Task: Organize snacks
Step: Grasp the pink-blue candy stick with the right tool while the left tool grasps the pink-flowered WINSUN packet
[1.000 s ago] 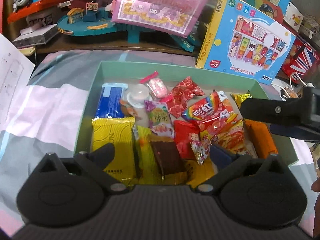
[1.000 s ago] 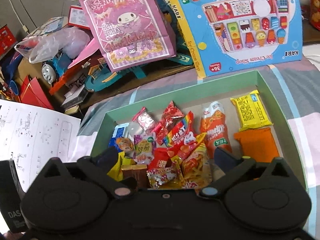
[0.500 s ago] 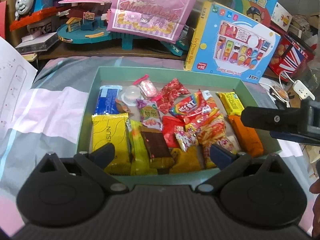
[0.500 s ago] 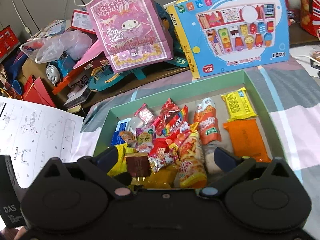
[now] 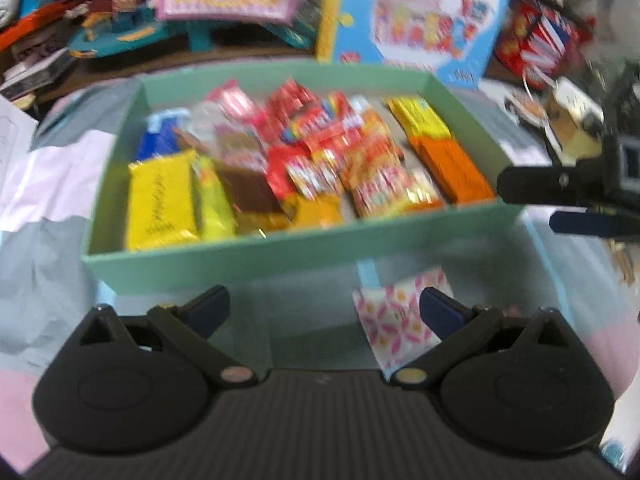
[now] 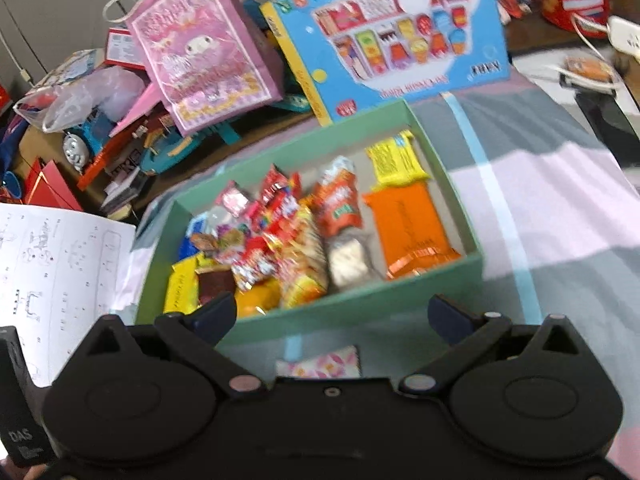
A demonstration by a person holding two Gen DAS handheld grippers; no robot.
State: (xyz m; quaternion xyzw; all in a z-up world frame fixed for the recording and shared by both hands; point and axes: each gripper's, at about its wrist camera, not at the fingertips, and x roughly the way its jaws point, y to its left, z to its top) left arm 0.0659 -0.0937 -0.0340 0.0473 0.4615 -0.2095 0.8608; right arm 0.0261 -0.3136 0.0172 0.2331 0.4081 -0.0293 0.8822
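In the left wrist view, which is blurred, the left gripper [image 5: 320, 304] sits at the bottom of the frame with its two dark-blue-tipped fingers spread wide apart and nothing between them. A green box [image 5: 304, 258] fills the middle of the frame, packed with snacks: a yellow packet [image 5: 160, 200] at its lower left, a brown packet [image 5: 250, 192] beside it, red wrappers [image 5: 308, 128] in the centre, and an orange packet [image 5: 450, 168] along its right side. A pink-patterned packet [image 5: 394, 320] lies on the cloth outside the box, just below its near wall and close to the gripper's right-hand finger. The right gripper [image 5: 568, 200] enters from the right edge, its fingers apart. In the right wrist view, the right gripper [image 6: 332, 316] is at the bottom with fingers likewise wide apart and empty. The green box [image 6: 360, 308] lies in the centre, the orange packet [image 6: 408, 224] at its right, and the pink-patterned packet [image 6: 320, 364] shows low centre, just outside the box. A blue toy box [image 6: 396, 36] stands at the upper right, a pink gift bag [image 6: 204, 60] at the upper left.
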